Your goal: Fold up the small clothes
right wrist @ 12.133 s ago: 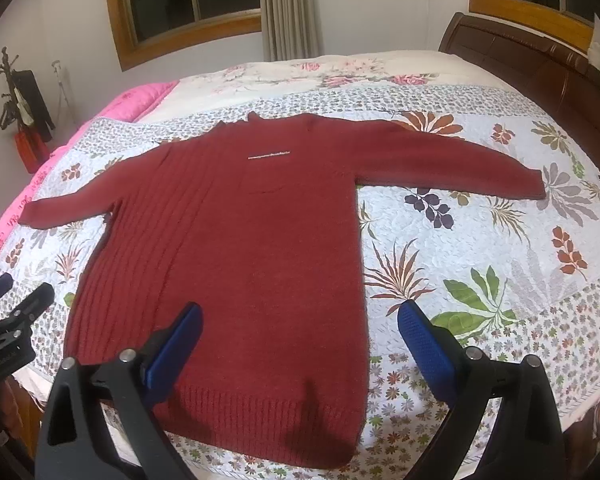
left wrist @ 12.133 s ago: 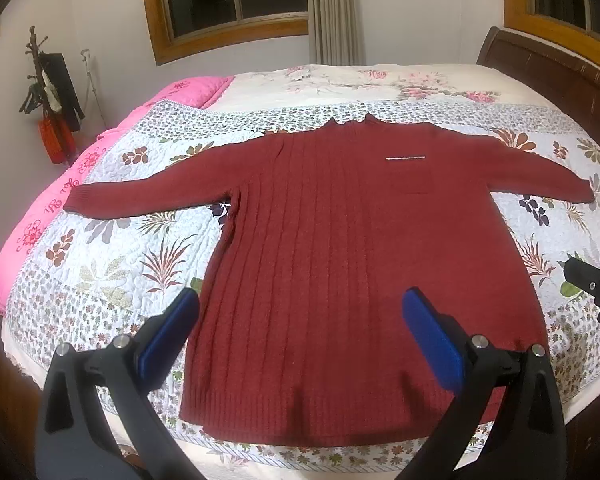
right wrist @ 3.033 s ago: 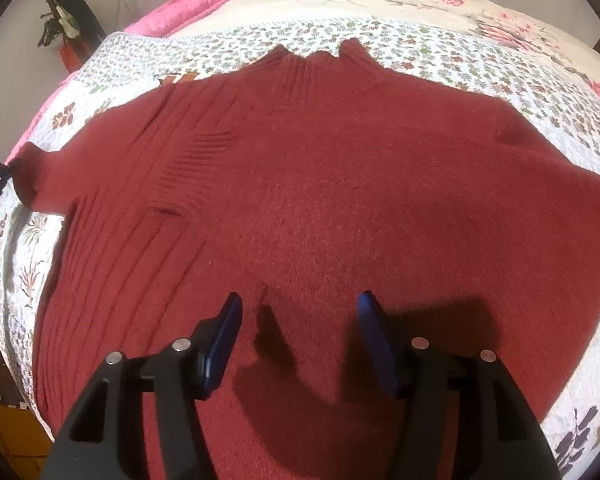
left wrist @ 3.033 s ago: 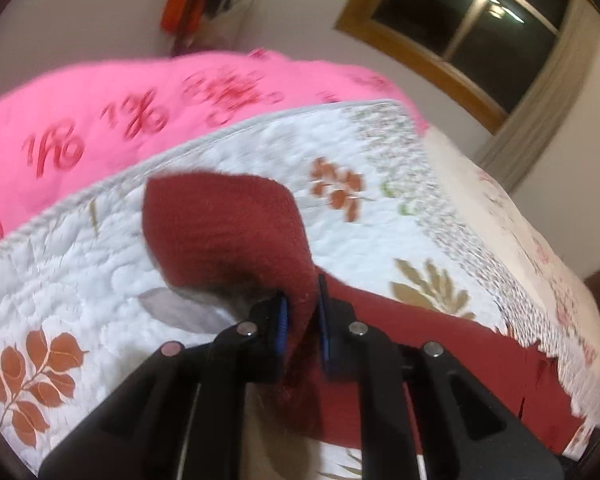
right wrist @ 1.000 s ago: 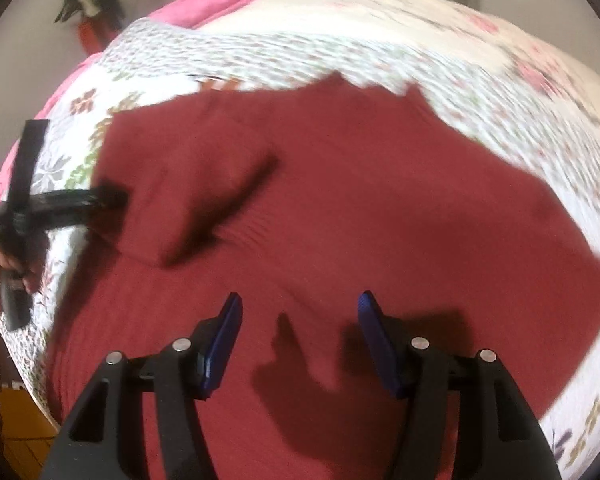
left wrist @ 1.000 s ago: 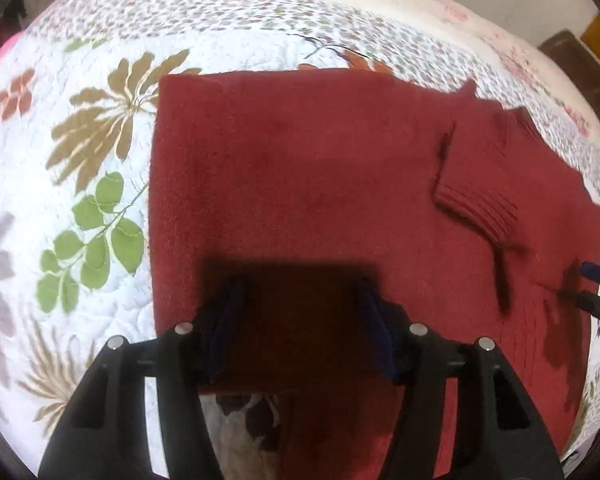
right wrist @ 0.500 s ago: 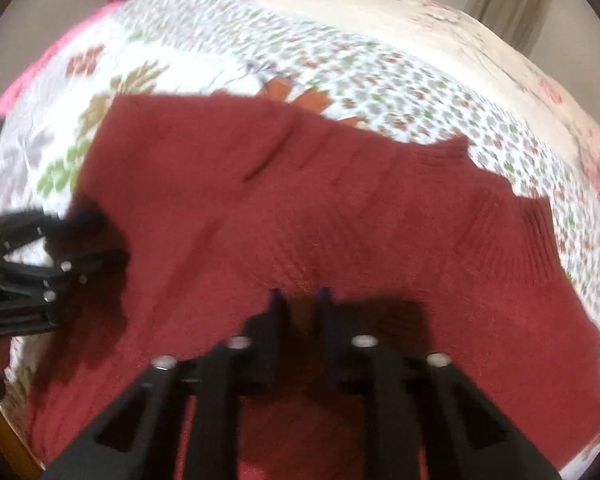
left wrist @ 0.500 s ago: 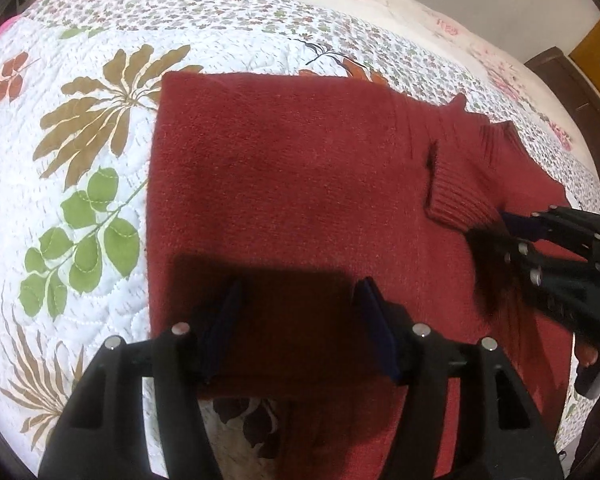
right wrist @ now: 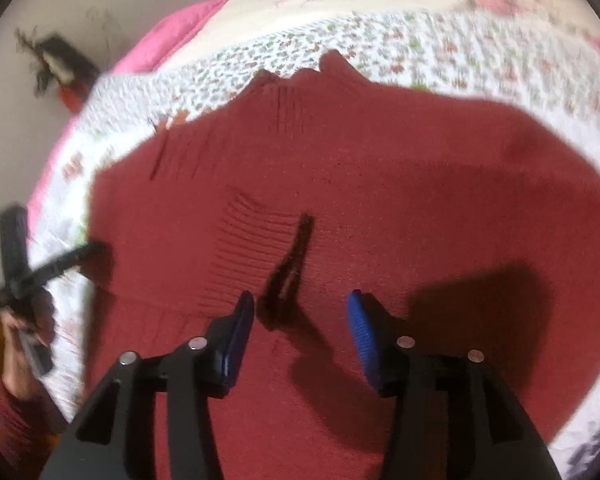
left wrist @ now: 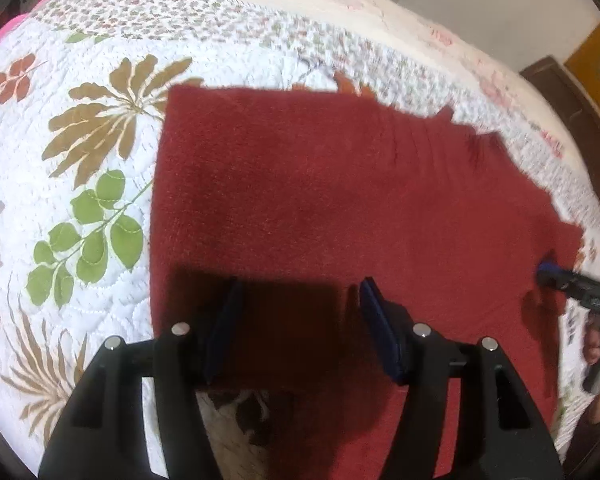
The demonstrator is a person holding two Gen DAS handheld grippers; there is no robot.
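red sweater on quilt, both tongs open

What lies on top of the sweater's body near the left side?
The left sleeve, ribbed cuff visible, lies folded across the red sweater. The fabric beneath it is covered. The floral quilt shows around the sweater.

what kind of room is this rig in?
Most likely a home bedroom. A red sweater lies spread on a bed under a floral quilt, with a pink blanket at the far edge and a dark wooden bed frame at the right of the left wrist view.
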